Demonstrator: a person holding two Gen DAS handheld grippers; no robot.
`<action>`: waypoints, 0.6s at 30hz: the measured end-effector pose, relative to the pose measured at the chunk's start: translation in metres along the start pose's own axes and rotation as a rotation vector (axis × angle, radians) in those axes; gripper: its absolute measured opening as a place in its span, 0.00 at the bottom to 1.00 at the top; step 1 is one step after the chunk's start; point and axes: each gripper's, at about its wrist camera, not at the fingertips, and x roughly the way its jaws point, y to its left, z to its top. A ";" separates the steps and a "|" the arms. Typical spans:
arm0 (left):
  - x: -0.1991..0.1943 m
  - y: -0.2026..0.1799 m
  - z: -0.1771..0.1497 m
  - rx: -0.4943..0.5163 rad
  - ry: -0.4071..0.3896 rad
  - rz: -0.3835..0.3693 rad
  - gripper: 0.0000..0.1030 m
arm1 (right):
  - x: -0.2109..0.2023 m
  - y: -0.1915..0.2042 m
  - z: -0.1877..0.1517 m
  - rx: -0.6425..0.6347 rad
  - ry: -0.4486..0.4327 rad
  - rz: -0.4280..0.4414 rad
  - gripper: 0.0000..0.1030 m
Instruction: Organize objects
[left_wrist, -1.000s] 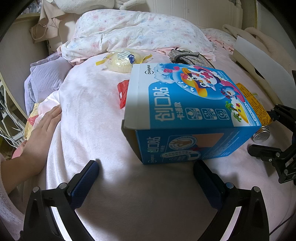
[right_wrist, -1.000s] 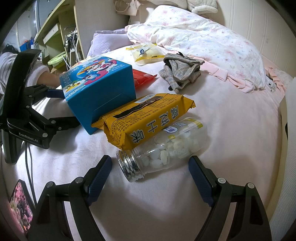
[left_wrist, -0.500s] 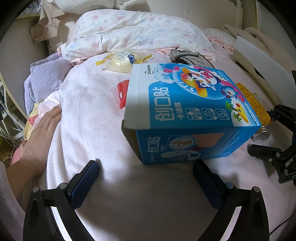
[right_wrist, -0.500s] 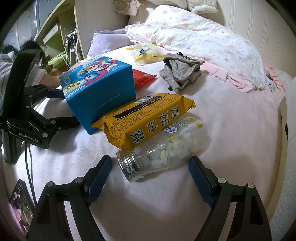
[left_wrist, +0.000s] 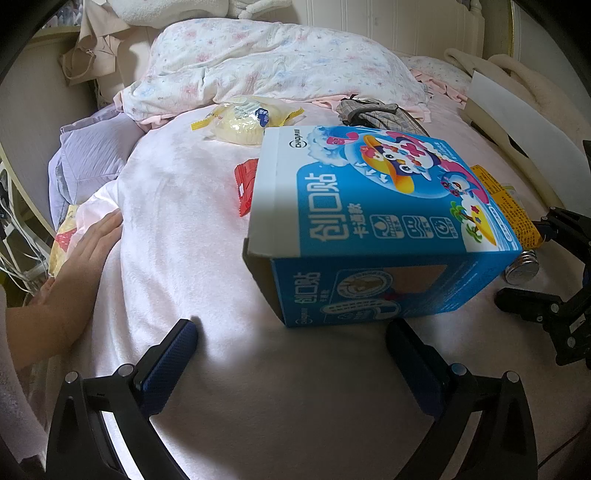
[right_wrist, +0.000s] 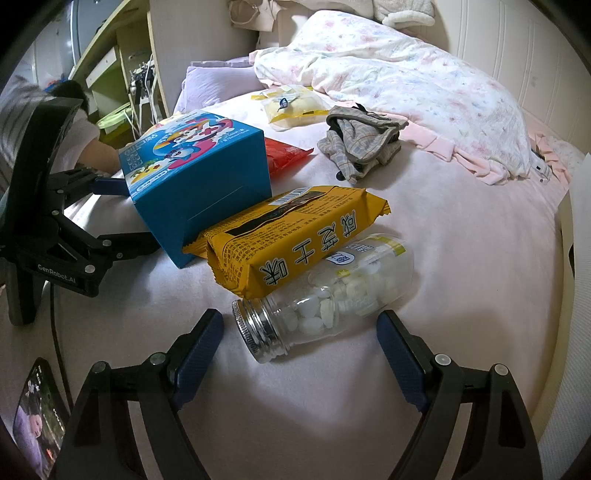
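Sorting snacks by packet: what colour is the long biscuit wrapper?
Yellow wrapper with black print, clearest in the right wrist view.

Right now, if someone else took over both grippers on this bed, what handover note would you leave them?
Left gripper: open, empty, just short of the blue box.
Right gripper: open, empty, the pill bottle lying on its side just ahead of its fingers, not gripped.
Layout: yellow snack pack leans against the box and lies across the bottle; red packet behind the box; bun packet and folded cloth farther up the pink blanket.
Done: nothing visibly sorted.
Left: everything; the bottle looks the likely first pick.
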 end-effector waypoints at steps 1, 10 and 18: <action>0.000 0.000 0.000 0.001 0.000 0.000 1.00 | 0.000 0.000 0.000 0.000 0.000 0.000 0.82; 0.000 0.000 0.000 0.003 -0.001 -0.005 1.00 | 0.000 0.000 0.000 0.000 -0.001 0.000 0.83; -0.005 0.002 0.002 0.008 -0.001 0.004 1.00 | -0.001 0.001 -0.001 -0.001 -0.002 0.002 0.83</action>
